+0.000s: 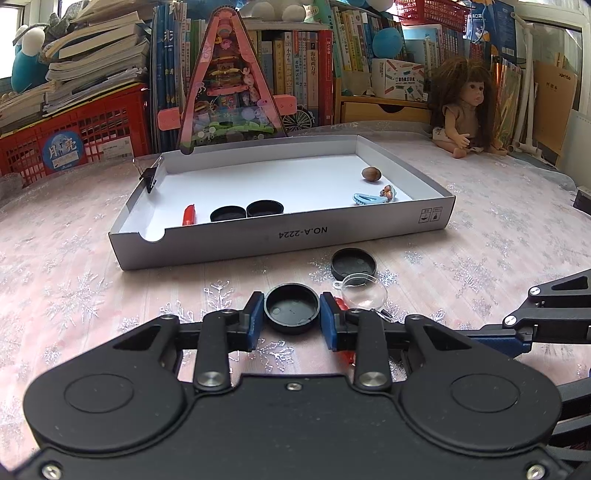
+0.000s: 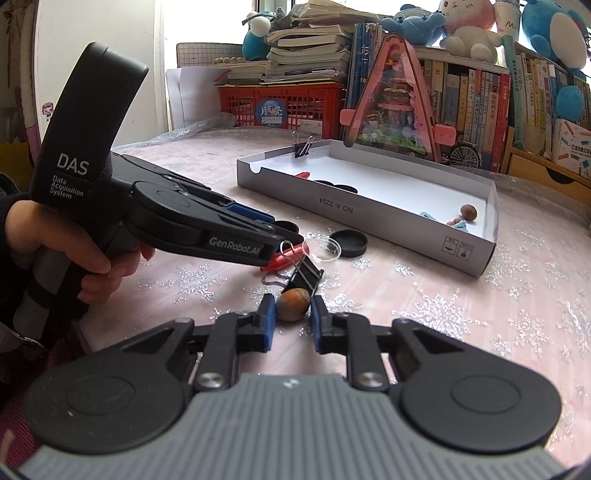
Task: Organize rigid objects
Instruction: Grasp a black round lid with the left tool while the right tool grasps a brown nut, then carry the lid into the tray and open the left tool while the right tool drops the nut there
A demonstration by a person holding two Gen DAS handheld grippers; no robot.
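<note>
both jaws are closed on something: i have my left gripper (image 1: 291, 314) pinching a black cap (image 1: 291, 308) and my right gripper (image 2: 293, 317) pinching a nut (image 2: 293, 304). i hold both low over the table (image 1: 74, 280), in front of the tray (image 1: 280, 240).

Crowded bookshelf (image 1: 295, 66), perhaps a bright window (image 2: 207, 22) beside

Daylight from the window (image 2: 207, 22) behind the book stack (image 2: 306, 48) blows out white. Both views bend at the edges, with dark corners.
</note>
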